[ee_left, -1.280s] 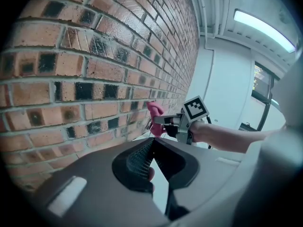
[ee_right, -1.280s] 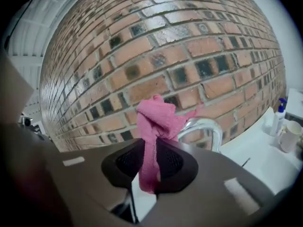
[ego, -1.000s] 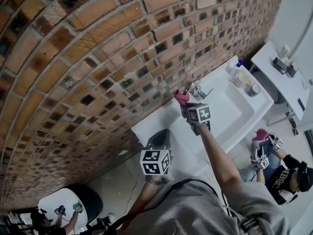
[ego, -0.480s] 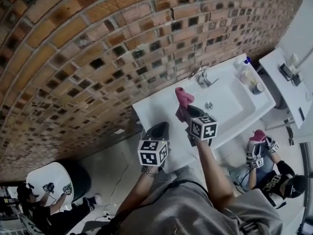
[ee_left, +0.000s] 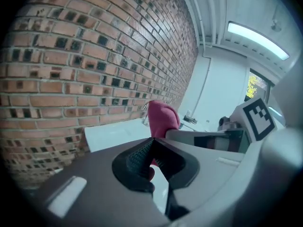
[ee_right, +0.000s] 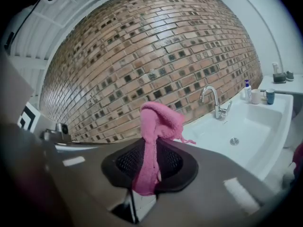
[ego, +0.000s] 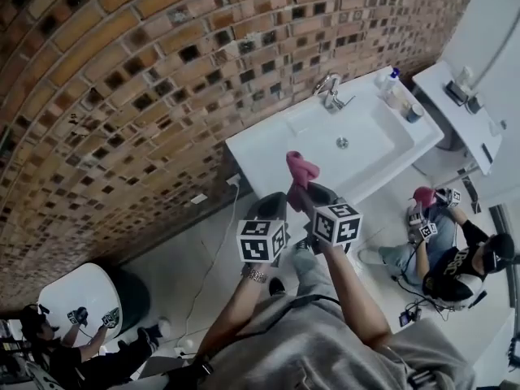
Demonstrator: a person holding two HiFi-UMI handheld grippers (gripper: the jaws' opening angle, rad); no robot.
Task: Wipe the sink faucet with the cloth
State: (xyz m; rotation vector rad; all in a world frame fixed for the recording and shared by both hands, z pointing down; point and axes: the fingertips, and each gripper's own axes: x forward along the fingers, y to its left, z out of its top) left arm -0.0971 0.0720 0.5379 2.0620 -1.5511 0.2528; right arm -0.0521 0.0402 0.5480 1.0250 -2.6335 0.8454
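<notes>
The pink cloth (ego: pixel 301 171) hangs bunched in my right gripper (ego: pixel 307 195), which is shut on it just in front of the white sink's (ego: pixel 268 149) near left corner. In the right gripper view the cloth (ee_right: pixel 158 122) stands up between the black pads of that gripper (ee_right: pixel 149 162). The chrome faucet (ego: pixel 329 92) stands at the sink's back edge by the brick wall, well apart from the cloth; it also appears as the faucet (ee_right: pixel 215 103) past the basin (ee_right: pixel 265 122). My left gripper (ego: pixel 268 208) sits beside the right one, shut and empty (ee_left: pixel 147 157), with the cloth (ee_left: pixel 162 118) ahead of it.
Bottles and cups (ego: pixel 398 96) stand on the sink's far right end. A white side table (ego: pixel 455 104) lies beyond it. One person (ego: pixel 455 258) sits on the floor to the right, another (ego: pixel 73 340) at lower left beside a round white basin (ego: pixel 81 299).
My right gripper has drawn the cloth away from the faucet, across the basin, to the sink's near edge. The left gripper stayed beside it.
</notes>
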